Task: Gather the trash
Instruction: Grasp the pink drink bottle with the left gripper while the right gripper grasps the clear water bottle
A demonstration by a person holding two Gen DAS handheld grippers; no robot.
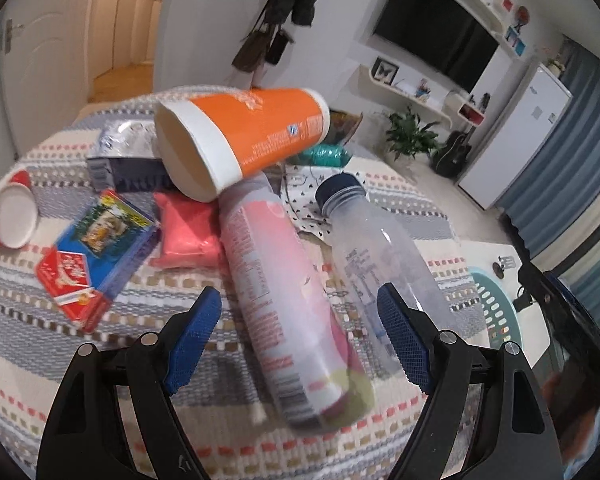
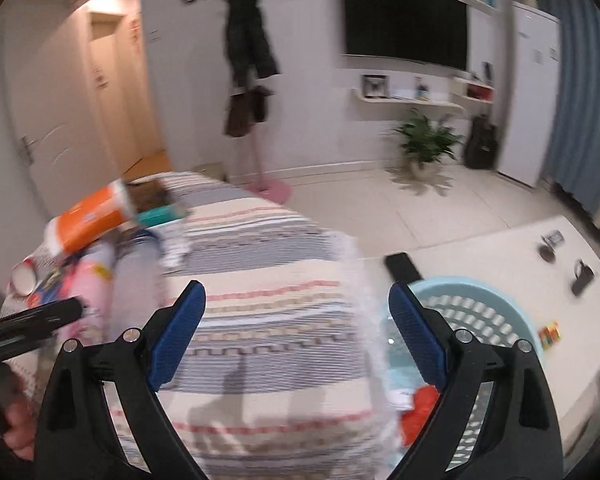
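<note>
In the left wrist view my left gripper (image 1: 300,308) is open, its blue fingers on either side of a pink-labelled bottle (image 1: 284,300) lying on the striped tablecloth (image 1: 40,320). A clear bottle with a dark cap (image 1: 380,256) lies just right of it. An orange paper cup (image 1: 244,136) rests tipped on top of the pile. In the right wrist view my right gripper (image 2: 298,308) is open and empty over the table's right end, beside a light blue basket (image 2: 496,312) holding something red (image 2: 420,412). The left gripper (image 2: 40,316) shows at the left.
A red and white cup (image 1: 10,216), a blue and red packet (image 1: 96,248), a pink pouch (image 1: 188,232), a silver-topped box (image 1: 124,152) and teal yarn (image 1: 328,156) lie on the table. A low white table (image 2: 520,248) with small items stands behind the basket.
</note>
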